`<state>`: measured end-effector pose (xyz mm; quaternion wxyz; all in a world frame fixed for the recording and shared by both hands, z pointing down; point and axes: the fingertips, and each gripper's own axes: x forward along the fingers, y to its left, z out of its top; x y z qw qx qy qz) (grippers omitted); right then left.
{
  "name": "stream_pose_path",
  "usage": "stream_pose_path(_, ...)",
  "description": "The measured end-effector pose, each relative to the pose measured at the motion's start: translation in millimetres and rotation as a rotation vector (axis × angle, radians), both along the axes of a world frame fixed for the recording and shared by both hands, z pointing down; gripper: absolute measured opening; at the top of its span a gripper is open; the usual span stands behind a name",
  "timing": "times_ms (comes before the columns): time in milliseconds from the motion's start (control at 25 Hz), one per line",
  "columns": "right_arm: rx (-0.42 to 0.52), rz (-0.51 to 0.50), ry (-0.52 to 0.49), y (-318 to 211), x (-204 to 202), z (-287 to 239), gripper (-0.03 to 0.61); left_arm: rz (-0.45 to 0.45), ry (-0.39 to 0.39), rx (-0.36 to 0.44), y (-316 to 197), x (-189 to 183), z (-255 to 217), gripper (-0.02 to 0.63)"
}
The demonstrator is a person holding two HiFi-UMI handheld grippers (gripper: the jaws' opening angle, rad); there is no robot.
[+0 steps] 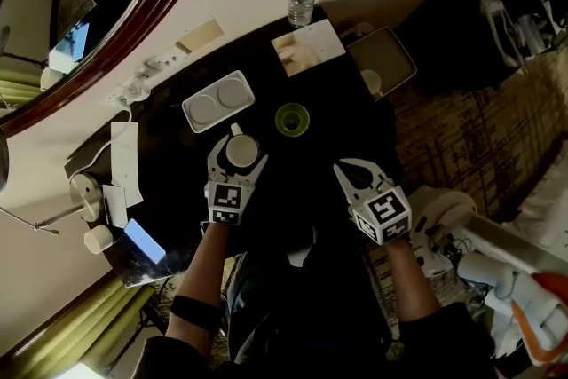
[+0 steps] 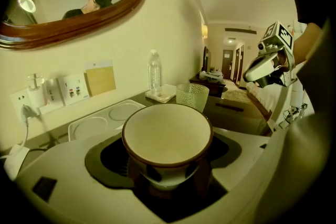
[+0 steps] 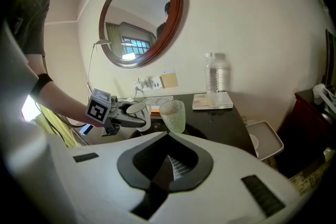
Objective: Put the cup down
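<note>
A white cup [image 1: 241,148] with a brown rim sits between the jaws of my left gripper [image 1: 237,153], which is shut on its lower body. In the left gripper view the cup [image 2: 167,136] fills the middle and looks empty. It is over the dark table [image 1: 342,124], just in front of a white tray [image 1: 219,101] with two round recesses. Whether its base touches the table I cannot tell. A green textured glass [image 1: 292,119] stands to its right. My right gripper [image 1: 344,168] hovers at the table's near right, shut and empty, its jaws [image 3: 169,140] pressed together.
A water bottle [image 1: 302,0] and a pad [image 1: 307,46] stand at the back by the wall. A second tray [image 1: 382,59] lies off the table's right edge. At left are a phone [image 1: 143,240], a lamp base [image 1: 86,191] and wall sockets [image 1: 140,84].
</note>
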<state>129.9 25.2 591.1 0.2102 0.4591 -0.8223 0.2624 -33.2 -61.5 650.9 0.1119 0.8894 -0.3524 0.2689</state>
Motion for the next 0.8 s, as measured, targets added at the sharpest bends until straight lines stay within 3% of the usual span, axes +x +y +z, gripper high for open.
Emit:
stream_pose_path(440, -0.002, 0.008, 0.001, -1.5, 14.6, -3.6, 0.015, -0.015, -0.01, 0.0, 5.2, 1.7, 11.9, 0.41)
stream_pose_path(560, -0.003, 0.002, 0.0, -2.7, 14.9, -6.7, 0.015, -0.021, -0.008, -0.034, 8.7, 0.5, 11.8, 0.511)
stream_pose_path(800, 0.011, -0.027, -0.015, -10.6, 5.6, -28.2, 0.015, -0.036, -0.015, -0.034, 17.9, -14.6, -24.3, 0.529)
